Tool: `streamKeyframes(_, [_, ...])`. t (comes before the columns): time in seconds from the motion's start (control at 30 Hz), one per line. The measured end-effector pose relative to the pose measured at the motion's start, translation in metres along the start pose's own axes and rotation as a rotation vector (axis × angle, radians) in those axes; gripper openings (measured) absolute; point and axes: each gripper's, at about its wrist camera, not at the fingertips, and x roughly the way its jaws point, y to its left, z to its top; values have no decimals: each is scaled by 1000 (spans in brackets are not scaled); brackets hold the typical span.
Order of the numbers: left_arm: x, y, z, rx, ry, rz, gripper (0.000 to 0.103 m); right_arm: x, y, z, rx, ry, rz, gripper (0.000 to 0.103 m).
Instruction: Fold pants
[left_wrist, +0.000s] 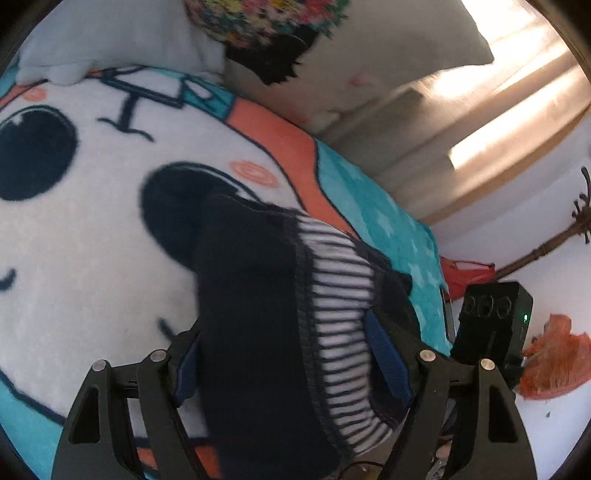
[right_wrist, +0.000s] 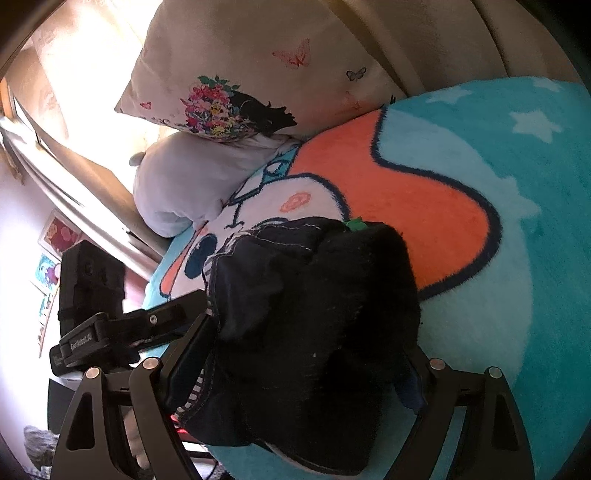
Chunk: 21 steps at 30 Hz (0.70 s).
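Note:
Dark navy pants (left_wrist: 251, 295) with a striped inner waistband (left_wrist: 340, 295) lie bunched on a cartoon fleece blanket (left_wrist: 74, 258). My left gripper (left_wrist: 284, 332) straddles the bundle, and the cloth fills the whole wide gap between its blue pads (left_wrist: 388, 362). In the right wrist view the same pants (right_wrist: 314, 295) bulge up between the fingers of my right gripper (right_wrist: 306, 339) and spill over both of them, hiding most of the pads. The two grippers sit side by side; the left one's black housing (right_wrist: 92, 288) shows beside the right one, and the right one's housing (left_wrist: 491, 317) beside the left.
The teal, orange and white blanket (right_wrist: 480, 295) covers a bed. A floral pillow (right_wrist: 240, 55) and a plain white pillow (right_wrist: 184, 184) lie at its head. The bed's edge (left_wrist: 436, 288) drops to a pale floor with an orange object (left_wrist: 554, 362) and a brown stick (left_wrist: 535, 251).

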Motion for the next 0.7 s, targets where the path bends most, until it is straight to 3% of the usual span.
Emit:
streamKeyframes(0.07, [-1, -7, -3, 21, 1, 2, 66, -2, -1, 0, 6, -3, 5, 74])
streamKeyframes(0.17, [-9, -12, -3, 24, -11, -7, 61, -5, 4, 1, 4, -15, 11, 67])
streamKeyframes(0.47, [-50, -11, 19, 34, -115, 5, 61, 1, 42, 28, -64, -30, 67, 63])
streamKeyframes(0.7, [-69, 13, 58, 20, -187, 76, 61, 43, 78, 67, -107, -16, 76, 61])
